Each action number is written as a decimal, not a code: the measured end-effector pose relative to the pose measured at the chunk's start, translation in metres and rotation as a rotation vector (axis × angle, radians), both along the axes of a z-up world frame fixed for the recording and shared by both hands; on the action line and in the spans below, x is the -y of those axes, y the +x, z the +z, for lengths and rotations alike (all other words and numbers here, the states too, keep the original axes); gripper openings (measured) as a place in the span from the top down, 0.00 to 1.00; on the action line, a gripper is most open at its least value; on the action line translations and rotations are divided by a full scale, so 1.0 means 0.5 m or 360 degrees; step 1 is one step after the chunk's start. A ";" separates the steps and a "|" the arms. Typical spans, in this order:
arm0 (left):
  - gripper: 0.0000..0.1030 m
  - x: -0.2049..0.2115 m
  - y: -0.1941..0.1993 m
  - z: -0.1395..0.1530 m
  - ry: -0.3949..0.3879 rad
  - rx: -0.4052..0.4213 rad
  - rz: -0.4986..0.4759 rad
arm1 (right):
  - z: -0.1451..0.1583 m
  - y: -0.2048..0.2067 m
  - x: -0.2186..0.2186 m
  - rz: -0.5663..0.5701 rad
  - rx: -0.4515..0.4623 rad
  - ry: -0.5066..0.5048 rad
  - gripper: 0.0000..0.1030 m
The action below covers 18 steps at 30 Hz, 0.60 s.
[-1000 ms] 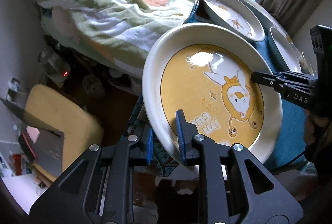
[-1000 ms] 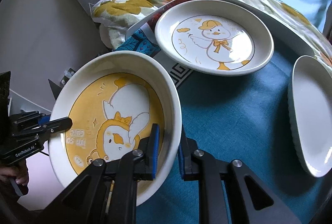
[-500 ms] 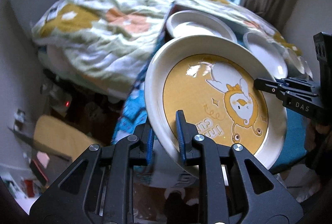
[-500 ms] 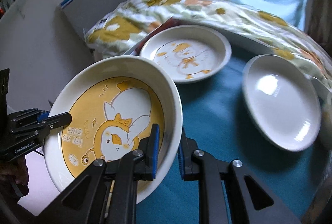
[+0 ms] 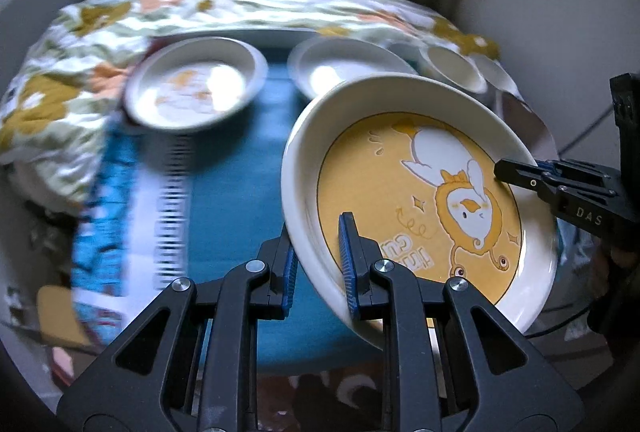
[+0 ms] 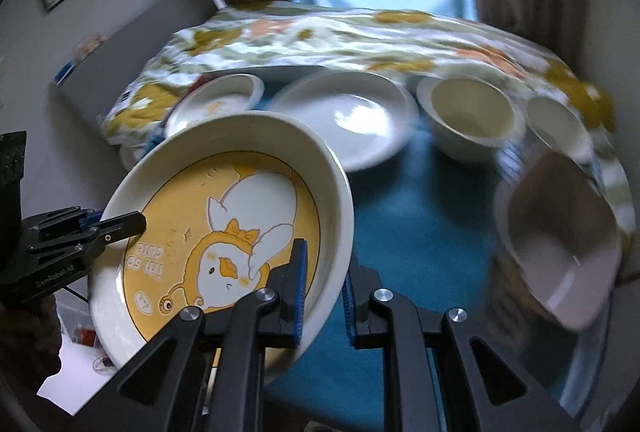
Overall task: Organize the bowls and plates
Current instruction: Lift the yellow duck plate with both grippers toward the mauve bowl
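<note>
Left wrist view: left gripper [image 5: 318,264] pinching the near rim of the yellow duck plate [image 5: 416,200], held tilted above the teal surface [image 5: 236,168]. Right gripper [image 5: 516,174] clamped on the plate's opposite rim. Right wrist view: right gripper [image 6: 324,282] pads closed on the same plate [image 6: 224,228]; left gripper [image 6: 120,224] at its far edge. Behind, on the surface: white duck plate [image 6: 218,102], plain white plate [image 6: 344,116], two bowls [image 6: 472,116] [image 6: 558,126]. Floral blanket [image 6: 360,36] beyond.

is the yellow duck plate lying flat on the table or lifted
Lifted and tilted: the yellow duck plate hangs above the blue tablecloth, its rim pinched by left gripper and right gripper.
</note>
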<state>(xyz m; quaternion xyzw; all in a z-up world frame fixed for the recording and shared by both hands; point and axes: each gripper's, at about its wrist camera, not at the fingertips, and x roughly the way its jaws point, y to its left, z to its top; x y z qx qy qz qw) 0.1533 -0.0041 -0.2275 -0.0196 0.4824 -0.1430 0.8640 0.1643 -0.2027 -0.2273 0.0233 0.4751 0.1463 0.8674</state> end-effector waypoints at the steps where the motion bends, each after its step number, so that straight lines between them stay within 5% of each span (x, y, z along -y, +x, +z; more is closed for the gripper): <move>1: 0.83 0.029 0.000 -0.011 -0.0010 -0.0009 -0.0032 | -0.007 -0.008 0.024 -0.0030 -0.0006 -0.0006 0.86; 7: 0.83 0.148 -0.005 -0.076 -0.0019 -0.0036 -0.0164 | -0.059 -0.046 0.137 -0.0149 -0.0023 -0.0010 0.86; 18: 0.83 0.224 0.012 -0.143 0.0049 -0.0025 -0.0228 | -0.131 -0.040 0.220 -0.0198 -0.0030 0.0026 0.86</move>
